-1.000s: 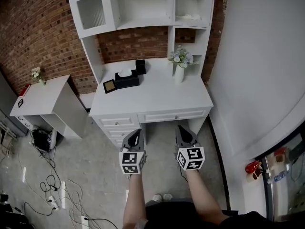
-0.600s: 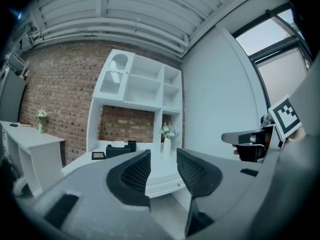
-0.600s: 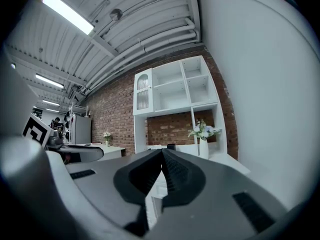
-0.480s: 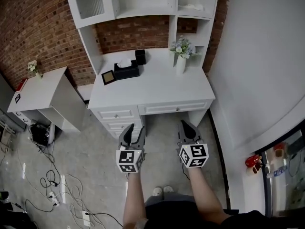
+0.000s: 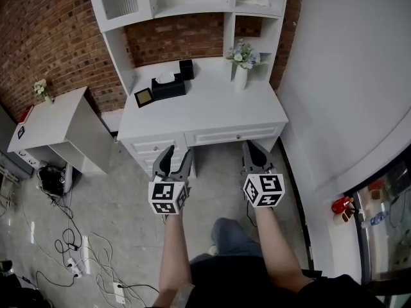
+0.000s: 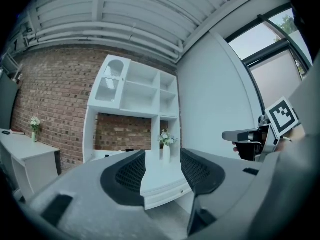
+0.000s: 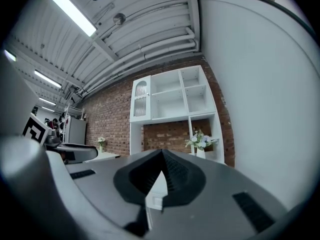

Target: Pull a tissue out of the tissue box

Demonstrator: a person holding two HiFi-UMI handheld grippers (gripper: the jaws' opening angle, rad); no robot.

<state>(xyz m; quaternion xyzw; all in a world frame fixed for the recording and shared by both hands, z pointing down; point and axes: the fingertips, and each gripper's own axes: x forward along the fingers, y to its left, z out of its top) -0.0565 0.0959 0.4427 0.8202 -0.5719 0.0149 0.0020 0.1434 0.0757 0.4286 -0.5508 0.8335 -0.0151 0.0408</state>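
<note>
Closing the distance comes first: the tissue box point(image 5: 168, 87) sits on the desk point(image 5: 212, 111) well ahead of both grippers, a little left of where the left gripper point(image 5: 178, 151) points, with a white tissue point(image 5: 166, 77) poking from its top. That gripper's jaws have just been opening and stand wide, nothing between them; the right gripper point(image 5: 252, 147) has its tips pressed together, empty. Approach level and pinch only the tissue's crest (the right could steady the box), though how tall the tuft stands is hard to judge from here.
</note>
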